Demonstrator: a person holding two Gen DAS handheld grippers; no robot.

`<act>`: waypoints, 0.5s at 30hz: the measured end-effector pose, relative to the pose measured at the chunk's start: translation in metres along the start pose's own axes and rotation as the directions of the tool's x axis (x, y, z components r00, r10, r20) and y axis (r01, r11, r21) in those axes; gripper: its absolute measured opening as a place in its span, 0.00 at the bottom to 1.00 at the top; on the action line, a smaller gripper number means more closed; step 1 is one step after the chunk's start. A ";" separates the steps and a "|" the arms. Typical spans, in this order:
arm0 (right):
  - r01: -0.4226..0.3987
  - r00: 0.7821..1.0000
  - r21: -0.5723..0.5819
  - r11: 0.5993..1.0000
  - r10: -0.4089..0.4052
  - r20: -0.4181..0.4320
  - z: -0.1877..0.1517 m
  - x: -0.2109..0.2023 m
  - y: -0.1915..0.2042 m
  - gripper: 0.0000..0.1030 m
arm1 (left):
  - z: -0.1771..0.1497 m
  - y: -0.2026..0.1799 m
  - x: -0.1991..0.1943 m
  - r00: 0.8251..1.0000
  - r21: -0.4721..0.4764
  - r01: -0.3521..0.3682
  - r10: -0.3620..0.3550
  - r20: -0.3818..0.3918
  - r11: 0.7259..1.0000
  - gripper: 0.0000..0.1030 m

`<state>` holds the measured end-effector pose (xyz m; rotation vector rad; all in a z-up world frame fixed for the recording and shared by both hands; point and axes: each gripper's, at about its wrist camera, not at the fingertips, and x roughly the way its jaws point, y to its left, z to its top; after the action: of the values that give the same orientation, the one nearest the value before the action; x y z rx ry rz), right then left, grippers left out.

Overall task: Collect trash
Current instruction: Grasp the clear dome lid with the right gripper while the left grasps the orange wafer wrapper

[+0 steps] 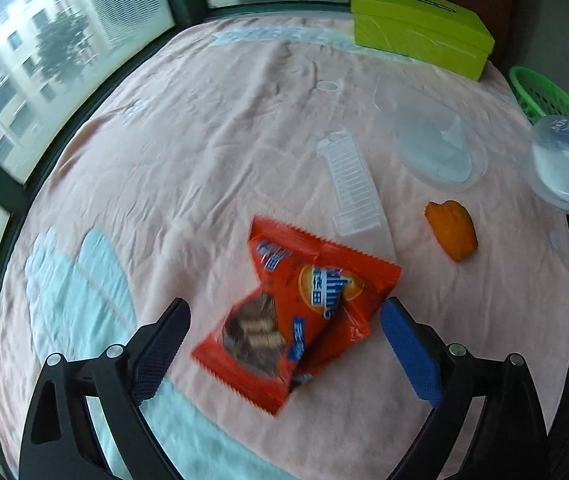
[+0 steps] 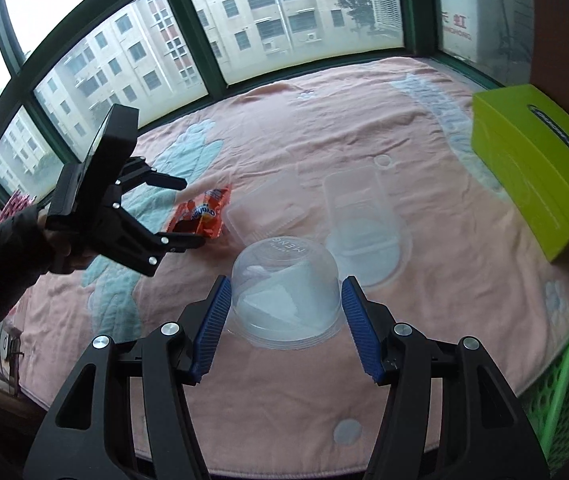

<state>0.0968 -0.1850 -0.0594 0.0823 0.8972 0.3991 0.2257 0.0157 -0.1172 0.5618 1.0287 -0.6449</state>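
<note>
An orange snack wrapper (image 1: pixel 296 320) lies on the pink blanket between the wide-open fingers of my left gripper (image 1: pixel 284 344); it also shows in the right wrist view (image 2: pixel 202 216) just past the left gripper (image 2: pixel 188 212). A clear dome container (image 2: pixel 286 296) sits upside down between the fingers of my right gripper (image 2: pixel 286 320), whose pads flank its sides; whether they touch is unclear. It shows at the right edge of the left wrist view (image 1: pixel 562 160). A clear ribbed tray (image 1: pixel 352 184), a clear tub (image 1: pixel 440 152) and an orange peel (image 1: pixel 452 230) lie nearby.
A lime-green tissue box (image 2: pixel 536 168) stands at the back right of the blanket (image 2: pixel 324 120). A green mesh basket (image 2: pixel 564 392) is at the right edge, also visible in the left wrist view (image 1: pixel 544 96). Windows run along the far side.
</note>
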 end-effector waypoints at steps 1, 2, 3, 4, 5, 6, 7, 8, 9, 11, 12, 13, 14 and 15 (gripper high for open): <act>0.005 1.000 0.007 1.000 -0.005 -0.001 -0.002 -0.001 -0.002 0.56 | 0.003 0.000 0.003 1.000 0.008 0.007 -0.007 0.000 1.000 0.90; 0.008 1.000 0.020 1.000 -0.008 -0.003 -0.005 -0.003 -0.005 0.56 | 0.006 0.001 0.005 1.000 0.016 0.024 -0.024 0.000 1.000 0.90; 0.010 1.000 0.034 0.999 -0.009 -0.003 -0.007 -0.005 -0.007 0.56 | 0.008 0.001 0.008 0.999 0.023 0.032 -0.032 -0.001 0.999 0.90; 0.012 1.000 0.040 0.999 -0.011 -0.003 -0.010 -0.007 -0.009 0.56 | 0.008 0.002 0.010 0.999 0.028 0.034 -0.034 -0.005 0.999 0.90; 0.017 1.000 0.049 0.999 -0.017 -0.004 -0.012 -0.009 -0.011 0.56 | 0.009 0.003 0.012 0.999 0.034 0.042 -0.041 -0.010 0.999 0.90; 0.019 1.000 0.054 0.998 -0.019 -0.004 -0.014 -0.010 -0.013 0.56 | 0.010 0.003 0.015 0.999 0.040 0.048 -0.048 -0.015 0.998 0.90; 0.021 1.000 0.061 0.998 -0.021 -0.005 -0.016 -0.011 -0.015 0.56 | 0.011 0.003 0.018 0.999 0.042 0.041 -0.040 -0.020 0.998 0.90; 0.022 1.000 0.069 0.997 -0.022 -0.005 -0.018 -0.013 -0.017 0.56 | 0.012 0.004 0.021 0.999 0.041 0.036 -0.035 -0.026 0.999 0.90; 0.024 1.000 0.079 0.997 -0.024 -0.005 -0.021 -0.014 -0.019 0.56 | 0.012 0.003 0.023 0.999 0.038 0.037 -0.036 -0.029 0.999 0.90; 0.029 1.000 0.090 0.996 -0.029 -0.006 -0.025 -0.016 -0.022 0.56 | 0.012 0.004 0.026 0.999 0.029 0.043 -0.042 -0.034 0.999 0.83; 0.033 0.999 0.097 0.995 -0.033 -0.005 -0.027 -0.017 -0.024 0.56 | 0.011 0.004 0.027 0.998 0.025 0.045 -0.044 -0.036 0.999 0.78; 0.033 0.999 0.104 0.994 -0.033 -0.004 -0.028 -0.018 -0.026 0.56 | 0.009 0.004 0.029 0.998 0.019 0.049 -0.048 -0.043 0.999 0.69; 0.032 1.000 0.115 0.993 -0.032 -0.002 -0.030 -0.020 -0.028 0.56 | 0.008 0.004 0.030 0.997 0.013 0.053 -0.052 -0.052 0.999 0.68; 0.032 0.999 0.122 0.992 -0.032 0.002 -0.031 -0.022 -0.030 0.56 | 0.006 0.002 0.030 0.997 0.015 0.053 -0.052 -0.050 0.999 0.66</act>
<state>0.0692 -0.2234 -0.0697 0.1807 0.9179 0.3141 0.2415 0.0061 -0.1415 0.5691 1.0887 -0.6887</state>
